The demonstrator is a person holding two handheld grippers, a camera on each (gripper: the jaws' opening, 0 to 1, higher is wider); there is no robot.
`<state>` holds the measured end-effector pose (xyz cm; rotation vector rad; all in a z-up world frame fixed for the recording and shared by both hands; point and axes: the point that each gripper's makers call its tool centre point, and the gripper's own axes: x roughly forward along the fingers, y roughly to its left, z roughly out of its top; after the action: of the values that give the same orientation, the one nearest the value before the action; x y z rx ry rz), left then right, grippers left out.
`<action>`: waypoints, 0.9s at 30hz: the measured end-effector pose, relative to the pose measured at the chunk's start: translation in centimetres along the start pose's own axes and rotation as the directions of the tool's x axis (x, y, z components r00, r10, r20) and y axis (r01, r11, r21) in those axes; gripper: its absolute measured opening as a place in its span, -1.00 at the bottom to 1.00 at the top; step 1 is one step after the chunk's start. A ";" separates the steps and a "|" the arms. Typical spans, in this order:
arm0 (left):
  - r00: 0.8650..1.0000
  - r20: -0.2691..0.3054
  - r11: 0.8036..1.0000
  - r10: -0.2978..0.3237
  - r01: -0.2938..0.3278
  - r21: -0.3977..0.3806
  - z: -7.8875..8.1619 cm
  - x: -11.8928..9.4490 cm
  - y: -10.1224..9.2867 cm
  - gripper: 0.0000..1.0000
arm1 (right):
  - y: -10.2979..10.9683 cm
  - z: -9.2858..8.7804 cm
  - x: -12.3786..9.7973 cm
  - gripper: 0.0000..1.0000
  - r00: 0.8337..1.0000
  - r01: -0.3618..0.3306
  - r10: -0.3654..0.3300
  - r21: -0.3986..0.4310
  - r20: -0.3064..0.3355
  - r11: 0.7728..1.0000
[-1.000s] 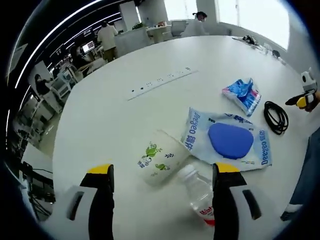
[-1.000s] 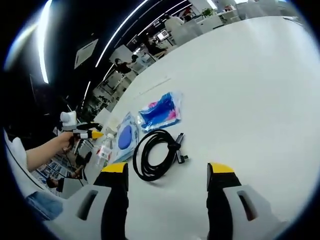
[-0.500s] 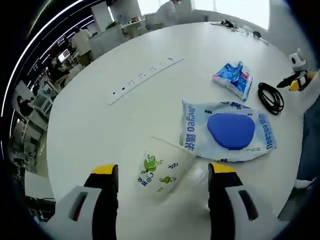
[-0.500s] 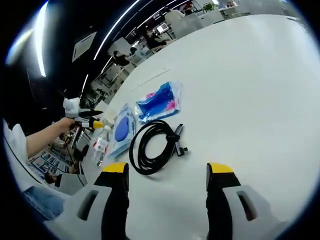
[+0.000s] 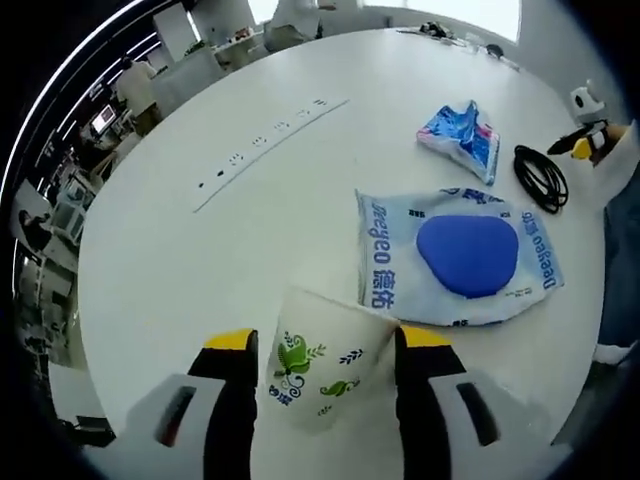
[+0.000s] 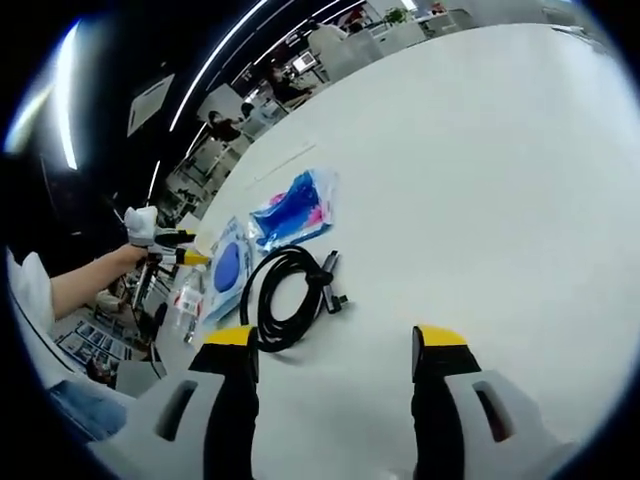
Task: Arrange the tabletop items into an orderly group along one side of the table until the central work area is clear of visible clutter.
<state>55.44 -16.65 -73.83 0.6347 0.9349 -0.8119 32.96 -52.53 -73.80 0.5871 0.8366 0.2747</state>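
Left gripper (image 5: 325,375): jaws spread, straddling a paper cup (image 5: 318,372) lying on its side at lower centre, contact unclear. Wet-wipes pack (image 5: 460,257) right of it. Right gripper (image 6: 330,375): jaws released; coiled black cable (image 6: 284,310) just ahead, centre-left on the white table (image 6: 480,170).

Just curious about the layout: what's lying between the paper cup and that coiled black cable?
In the left gripper view, the white-and-blue Deeyeo wipes pack lies flat between the paper cup and the black cable.

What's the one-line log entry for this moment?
left gripper: open, jaws either side of tipped paper cup | right gripper: open, facing coiled black cable | wipes pack, blue pouch: untouched
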 end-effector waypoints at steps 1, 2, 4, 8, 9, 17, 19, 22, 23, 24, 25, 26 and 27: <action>1.000 -0.008 1.000 -0.002 0.002 -0.010 0.0 0.0 -0.2 -0.04 | 0.0 -0.1 0.1 0.21 1.000 0.003 -0.003 -0.002 -0.005 1.000; 1.000 -0.004 1.000 0.000 0.000 -0.005 0.1 -0.2 -0.4 -0.03 | 0.0 -0.1 0.1 0.19 1.000 0.003 -0.003 -0.004 -0.010 1.000; 1.000 -0.001 1.000 -0.004 0.004 0.008 0.1 -0.2 -0.3 -0.05 | 0.0 -0.1 0.3 0.18 1.000 0.005 -0.005 -0.009 -0.011 1.000; 1.000 0.000 1.000 0.021 -0.021 0.001 0.0 -0.4 0.2 -0.11 | 0.1 0.0 0.5 0.17 1.000 0.001 -0.001 -0.007 -0.013 1.000; 1.000 0.002 1.000 0.027 -0.027 -0.003 0.0 -0.4 0.3 -0.13 | 0.2 0.0 0.6 0.18 1.000 -0.001 0.001 -0.008 -0.014 1.000; 0.991 0.082 0.987 0.105 -0.094 -0.129 0.1 -1.6 1.6 -0.19 | 0.9 0.3 0.5 0.21 1.000 -0.026 0.026 -0.019 0.001 0.999; 0.981 0.134 0.972 0.141 -0.112 -0.207 0.5 -2.3 2.4 -0.20 | 1.0 0.4 0.4 0.21 1.000 -0.027 0.027 -0.021 0.004 0.999; 0.959 0.203 0.940 0.196 -0.126 -0.316 1.1 -3.5 3.6 -0.21 | 1.0 0.4 0.3 0.21 1.000 -0.026 0.027 -0.025 0.006 0.999; 0.953 0.215 0.931 0.214 -0.132 -0.341 1.2 -3.9 3.9 -0.21 | 1.0 0.4 0.3 0.21 1.000 -0.027 0.027 -0.025 0.005 0.999; 0.942 0.233 0.918 0.242 -0.144 -0.370 1.3 -4.4 4.4 -0.21 | 1.1 0.4 0.3 0.21 1.000 -0.028 0.029 -0.027 0.005 0.999; 0.934 0.247 0.909 0.259 -0.149 -0.389 1.4 -4.7 4.7 -0.21 | 1.1 0.3 0.3 0.21 1.000 -0.029 0.030 -0.029 0.005 0.999; 0.921 0.269 0.892 0.283 -0.149 -0.427 1.6 -5.1 5.2 -0.21 | 1.1 0.3 0.3 0.21 1.000 -0.030 0.030 -0.030 0.005 0.999; 0.912 0.285 0.880 0.296 -0.144 -0.454 1.7 -5.4 5.4 -0.21 | 1.1 0.3 0.2 0.21 0.999 -0.031 0.032 -0.032 0.004 0.999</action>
<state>58.78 -13.23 -67.59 0.1985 0.6659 -0.4658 33.35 -51.64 -73.11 0.5717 0.8174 0.3145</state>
